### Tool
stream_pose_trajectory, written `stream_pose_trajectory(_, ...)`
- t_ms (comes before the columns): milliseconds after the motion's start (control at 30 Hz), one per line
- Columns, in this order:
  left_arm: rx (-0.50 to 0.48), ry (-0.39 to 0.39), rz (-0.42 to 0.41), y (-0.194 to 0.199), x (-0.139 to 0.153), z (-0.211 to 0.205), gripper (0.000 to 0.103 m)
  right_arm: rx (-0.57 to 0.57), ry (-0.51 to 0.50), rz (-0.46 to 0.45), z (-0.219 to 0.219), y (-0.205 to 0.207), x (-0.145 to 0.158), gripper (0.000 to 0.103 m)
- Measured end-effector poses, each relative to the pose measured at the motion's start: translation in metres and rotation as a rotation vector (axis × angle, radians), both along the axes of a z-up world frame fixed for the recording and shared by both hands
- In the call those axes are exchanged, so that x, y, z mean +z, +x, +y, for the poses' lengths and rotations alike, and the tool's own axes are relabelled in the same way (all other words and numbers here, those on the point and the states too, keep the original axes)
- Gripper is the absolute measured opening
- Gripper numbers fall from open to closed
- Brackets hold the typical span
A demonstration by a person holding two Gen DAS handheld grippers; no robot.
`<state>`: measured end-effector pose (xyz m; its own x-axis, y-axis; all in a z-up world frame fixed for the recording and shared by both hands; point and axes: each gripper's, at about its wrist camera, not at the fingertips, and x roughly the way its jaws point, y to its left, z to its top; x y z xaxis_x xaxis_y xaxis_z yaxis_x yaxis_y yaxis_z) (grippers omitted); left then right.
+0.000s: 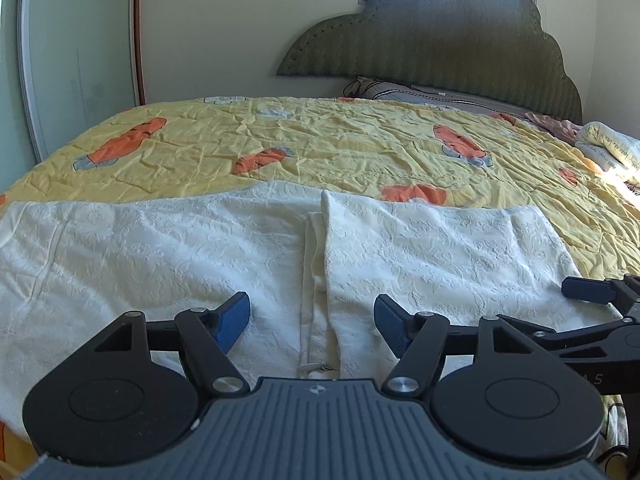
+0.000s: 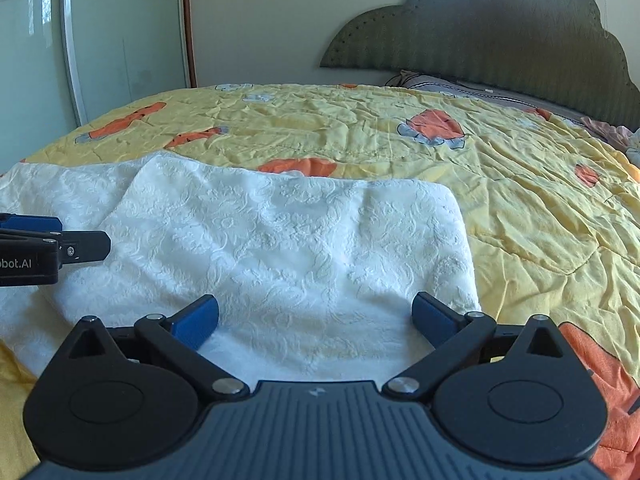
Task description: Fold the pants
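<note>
White textured pants (image 1: 160,248) lie flat across the near part of the bed, with a fold seam (image 1: 316,280) running down the middle. My left gripper (image 1: 312,322) is open, low over the pants at that seam, holding nothing. My right gripper (image 2: 316,320) is open over the right part of the pants (image 2: 280,248), near their right edge, holding nothing. The right gripper also shows at the right edge of the left wrist view (image 1: 600,292). The left gripper shows at the left edge of the right wrist view (image 2: 52,240).
A yellow quilt (image 1: 340,140) with orange carrot prints covers the bed. A dark green headboard (image 1: 440,32) and pillows (image 1: 420,92) are at the far end. A folded white blanket (image 1: 612,148) lies far right. A wardrobe door (image 1: 72,60) stands at left.
</note>
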<state>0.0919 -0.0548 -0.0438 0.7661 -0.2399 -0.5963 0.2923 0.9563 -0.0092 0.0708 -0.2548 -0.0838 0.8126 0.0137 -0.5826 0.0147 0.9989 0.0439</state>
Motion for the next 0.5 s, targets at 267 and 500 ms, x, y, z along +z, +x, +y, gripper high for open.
stream_pose_trajectory(267, -0.021, 0.000, 0.010, -0.0031, 0.0022, -0.0028, 0.072, -0.002, 0.000, 0.000, 0.0002, 0.0002, -0.0002, 0.103)
stream_pose_trajectory(500, -0.015, 0.000, 0.001, -0.0035, 0.0061, 0.0037, 0.072, -0.002, 0.000, 0.000, 0.0002, -0.0001, -0.0001, 0.103)
